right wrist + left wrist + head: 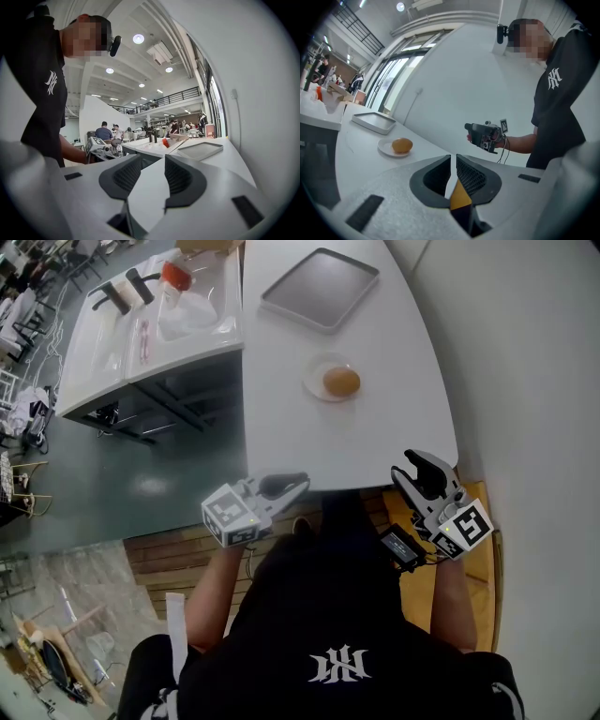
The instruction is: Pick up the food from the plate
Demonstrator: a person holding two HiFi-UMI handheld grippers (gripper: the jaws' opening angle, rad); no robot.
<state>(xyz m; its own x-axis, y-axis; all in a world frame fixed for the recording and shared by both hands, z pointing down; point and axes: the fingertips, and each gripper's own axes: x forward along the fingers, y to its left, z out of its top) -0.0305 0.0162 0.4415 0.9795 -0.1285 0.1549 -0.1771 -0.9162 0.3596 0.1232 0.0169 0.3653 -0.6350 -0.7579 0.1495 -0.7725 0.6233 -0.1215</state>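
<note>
From the head view, a glossy white table [309,432] with a rounded far-right corner runs away from the person, and the food [341,382], a smooth, rounded golden-brown lump, sits on a small, shallow round plate [315,374] near the middle of the tabletop, well apart from both grippers. Further off lies a flat grey rectangular tray [320,288] with rounded corners and a raised lip. The left gripper [298,486] hangs at the table's near edge, its dark pads drawn together, while the right gripper [403,467] hangs over the near right corner with its black-lined jaws spread. In the left gripper view, the left gripper [453,161] shows two matt, grainy white shells with dark ribbed pads closed to a thin slit that meets at the base, nothing caught in it; beyond them to the left, the food [402,145] rests on the plate [384,149], with the tray [373,122] further along the table [356,159], and the right gripper [471,133] is held in a hand off to the right. In the right gripper view, the right gripper [152,176] has its ribbed dark pads standing clearly apart with only bare tabletop between them; the tray [199,150] lies ahead to the right on the smooth table [234,161], and the left gripper [96,145] shows at the left
</note>
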